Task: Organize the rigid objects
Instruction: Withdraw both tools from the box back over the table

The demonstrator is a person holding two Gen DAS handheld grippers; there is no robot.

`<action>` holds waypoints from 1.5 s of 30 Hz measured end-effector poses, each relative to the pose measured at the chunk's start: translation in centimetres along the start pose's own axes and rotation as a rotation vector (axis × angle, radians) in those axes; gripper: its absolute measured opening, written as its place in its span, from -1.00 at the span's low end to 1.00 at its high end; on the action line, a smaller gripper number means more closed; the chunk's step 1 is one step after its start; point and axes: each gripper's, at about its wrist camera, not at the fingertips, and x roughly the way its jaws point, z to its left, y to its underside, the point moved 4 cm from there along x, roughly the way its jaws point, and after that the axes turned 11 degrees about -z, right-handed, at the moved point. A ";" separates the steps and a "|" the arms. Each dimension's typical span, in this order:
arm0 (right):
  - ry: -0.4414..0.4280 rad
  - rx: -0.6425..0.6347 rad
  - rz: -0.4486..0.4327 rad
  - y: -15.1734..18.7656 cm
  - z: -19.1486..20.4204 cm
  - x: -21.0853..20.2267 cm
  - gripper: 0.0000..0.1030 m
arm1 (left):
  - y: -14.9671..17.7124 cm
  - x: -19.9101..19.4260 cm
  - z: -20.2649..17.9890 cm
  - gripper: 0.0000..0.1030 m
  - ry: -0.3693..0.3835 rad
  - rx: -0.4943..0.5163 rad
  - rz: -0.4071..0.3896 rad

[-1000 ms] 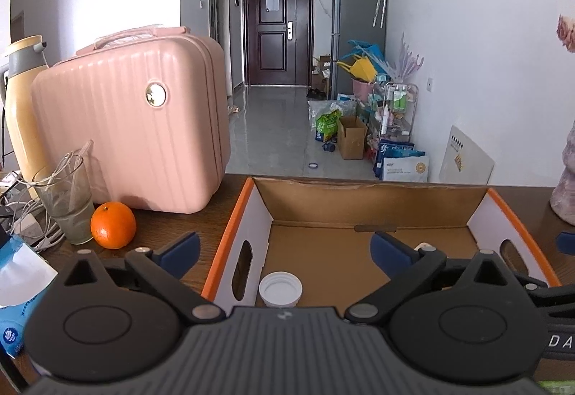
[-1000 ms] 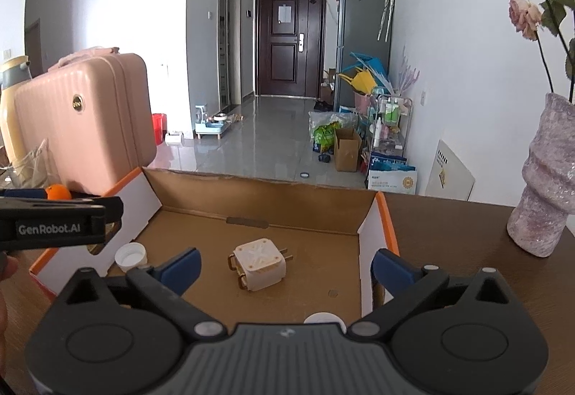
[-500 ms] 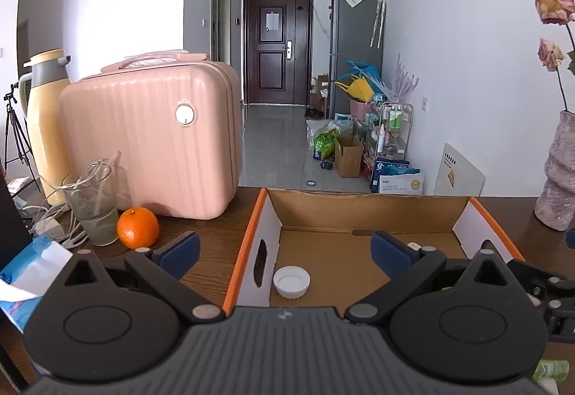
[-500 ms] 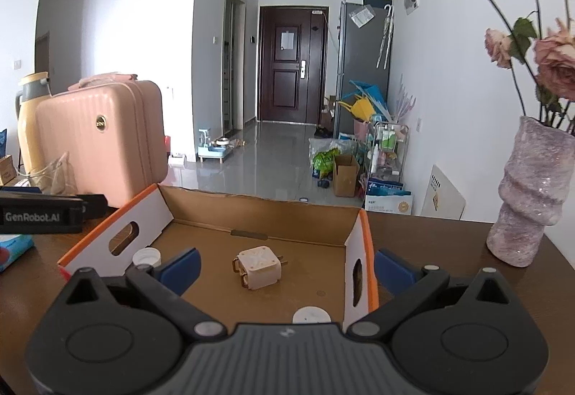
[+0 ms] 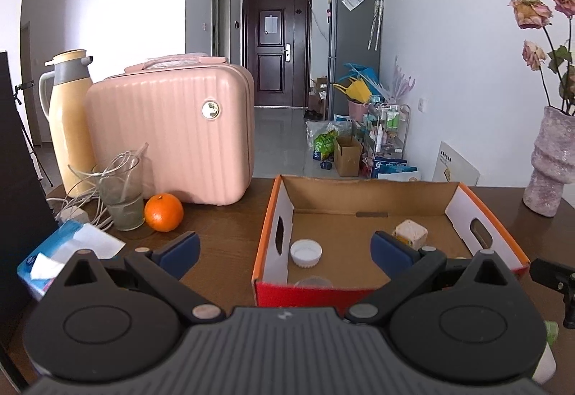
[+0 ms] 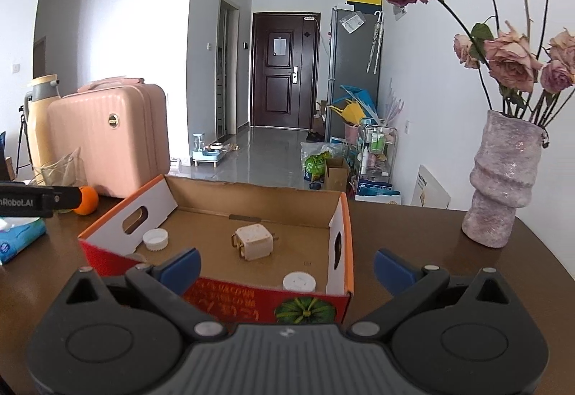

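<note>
On the dark wooden tabletop point(image 6: 413, 233) sits an open cardboard box point(image 6: 251, 194) with orange-edged flaps, holding a cream, blocky plug adapter point(image 6: 253, 241) near its middle, a round white cap point(image 6: 155, 239) by the left wall and a second white cap point(image 6: 299, 282) against the near wall. What may be a clear lid point(image 5: 312, 282) shows dimly at the near wall in the left view. Both the left tool point(image 5: 284, 247) and right tool point(image 6: 285, 264) hang released and empty at the box's near side, well short of the adapter.

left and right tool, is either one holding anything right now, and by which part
Nothing is held. The left tool and the right tool are both open, with only air between the fingers.
</note>
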 end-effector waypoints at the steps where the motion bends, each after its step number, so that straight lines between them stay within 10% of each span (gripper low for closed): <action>1: 0.000 -0.003 0.000 0.1 0.2 -0.5 1.00 | 0.2 -0.5 0.1 1.00 0.002 0.001 0.002; 45: -0.075 -0.013 0.058 8.4 7.5 -20.0 1.00 | 8.4 -20.4 2.5 1.00 0.084 0.046 0.092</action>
